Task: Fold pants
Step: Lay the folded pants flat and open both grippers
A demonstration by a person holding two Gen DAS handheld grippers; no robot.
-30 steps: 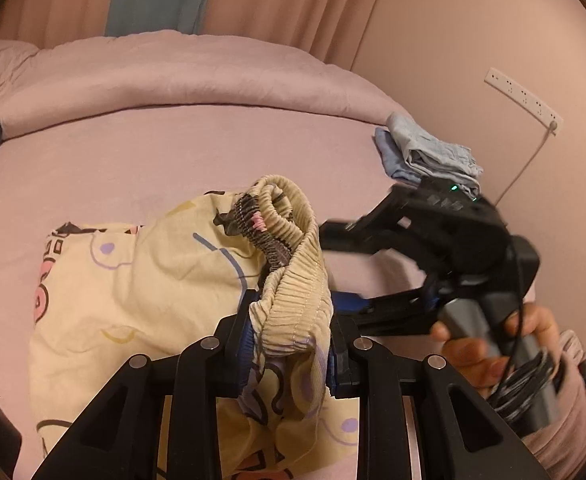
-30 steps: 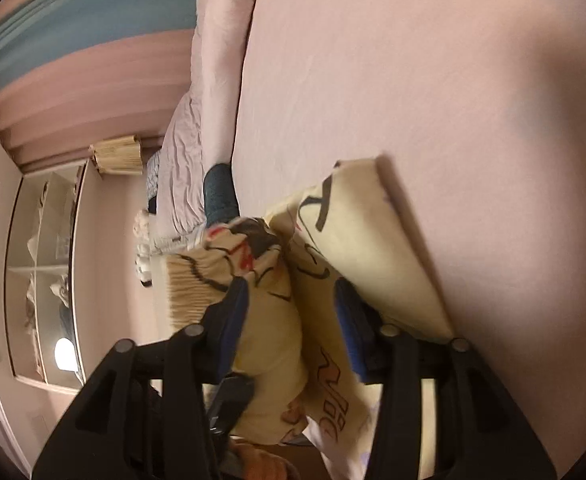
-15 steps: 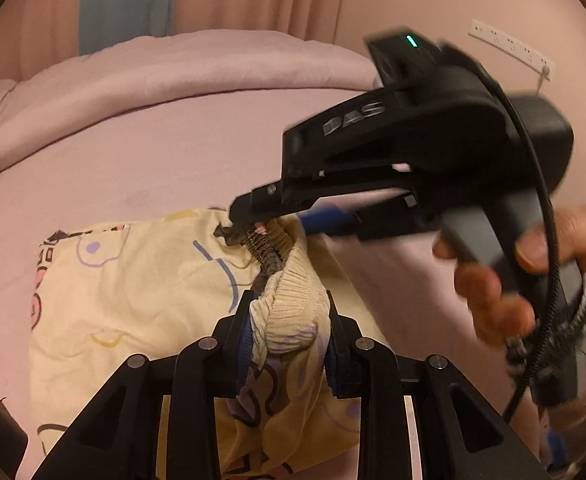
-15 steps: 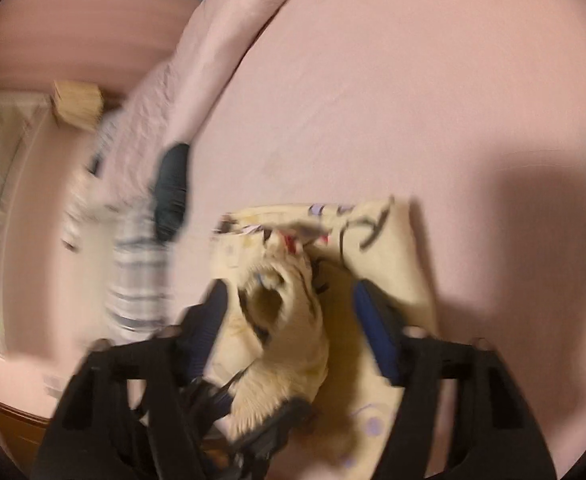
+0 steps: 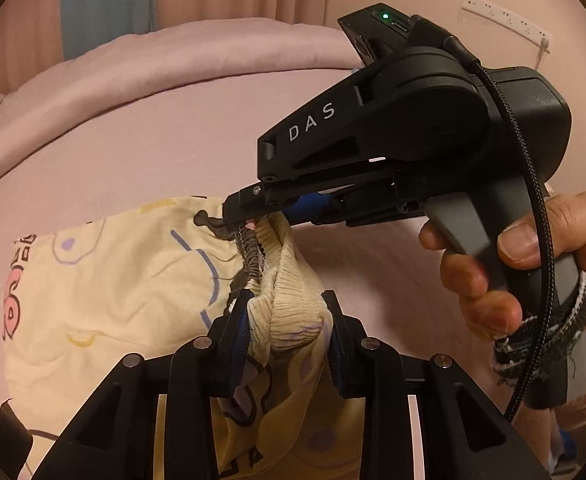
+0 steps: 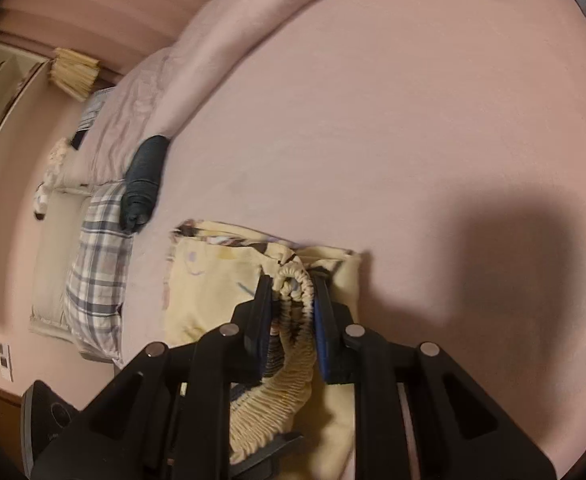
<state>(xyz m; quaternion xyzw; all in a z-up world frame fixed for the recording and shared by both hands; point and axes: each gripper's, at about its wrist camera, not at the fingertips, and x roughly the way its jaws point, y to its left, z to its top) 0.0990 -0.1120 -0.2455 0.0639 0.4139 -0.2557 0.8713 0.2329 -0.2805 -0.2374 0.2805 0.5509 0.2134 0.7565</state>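
Observation:
Pale yellow patterned pants [image 5: 105, 288] lie partly folded on a pink bed [image 5: 141, 140]. My left gripper [image 5: 287, 312] is shut on the bunched elastic waistband [image 5: 289, 300] and holds it lifted. My right gripper [image 5: 249, 216], held by a hand, comes in from the right and pinches the same waistband a little further along. In the right wrist view my right gripper [image 6: 291, 300] is shut on the ribbed waistband [image 6: 293, 280], with the pants [image 6: 209, 280] spread below it on the bed [image 6: 373, 120].
A dark rolled garment [image 6: 145, 176] and a plaid cloth [image 6: 97, 280] lie at the bed's left edge. A rolled pink duvet [image 5: 165, 64] runs along the far side. A power strip [image 5: 505, 20] hangs on the wall at right.
My right gripper swung up over the waistband, opened, then closed on it beside my left gripper. My left gripper kept its hold.

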